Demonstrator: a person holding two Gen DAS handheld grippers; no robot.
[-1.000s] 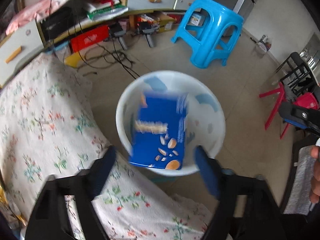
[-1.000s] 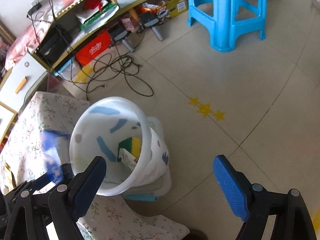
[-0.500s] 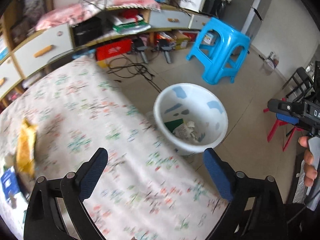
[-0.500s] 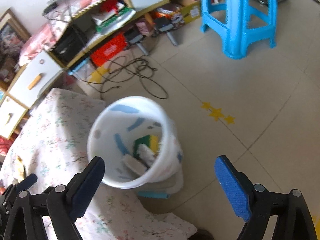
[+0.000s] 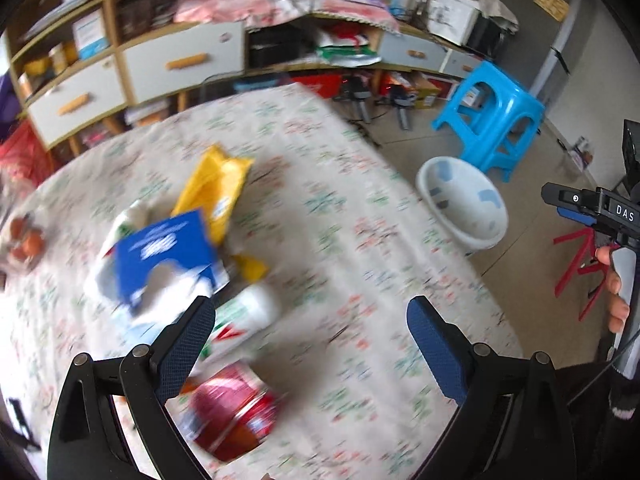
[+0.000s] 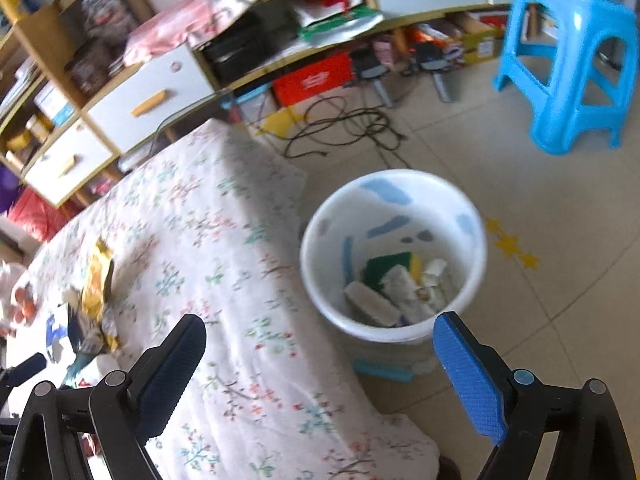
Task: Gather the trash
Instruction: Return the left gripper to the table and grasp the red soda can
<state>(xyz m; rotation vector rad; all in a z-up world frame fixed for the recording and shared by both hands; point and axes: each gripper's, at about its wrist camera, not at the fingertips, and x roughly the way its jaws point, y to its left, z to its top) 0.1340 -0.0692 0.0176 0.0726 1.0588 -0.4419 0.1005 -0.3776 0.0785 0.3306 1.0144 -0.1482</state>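
Left wrist view: left gripper [image 5: 308, 320] jaws spread wide, nothing between the blue pads, just been opening, hovering over a table [image 5: 360, 240] covered in a floral cloth. Trash pile sits on the cloth, left-centre, motion blurred: a yellow snack bag [image 5: 216, 188], crumpled and lying lengthwise at the far end of the pile; a blue carton [image 5: 160, 256] with white print, torn open on its near edge, overlapping the bag's near end; a white bottle [image 5: 256, 308] with red and green label lying on its side just near of the carton, close to the left pad; a red wrapper or can [image 5: 236, 412], shiny, too blurred to tell which, nearest the camera between the gripper arms. Small round orange-brown items [image 5: 24, 240] at the far left edge of the table, unclear what. White bin [image 5: 464, 208] with pale blue patches stands on the floor off the table's right edge, blue stool [image 5: 496, 116] beyond it. Right gripper body with a hand [image 5: 612, 288] on it shows at the right edge. Right wrist view: right gripper [image 6: 320, 360] also spread wide and empty, jaws just been opening, above the table corner and the bin [image 6: 320, 240]. Bin holds trash at the bottom: a green and yellow pack [image 6: 392, 268], whitish crumpled wrappers [image 6: 400, 292] stacked near of it. Yellow bag [image 6: 96, 280] and blue carton [image 6: 54, 336] show far left on the cloth, well apart from the bin.
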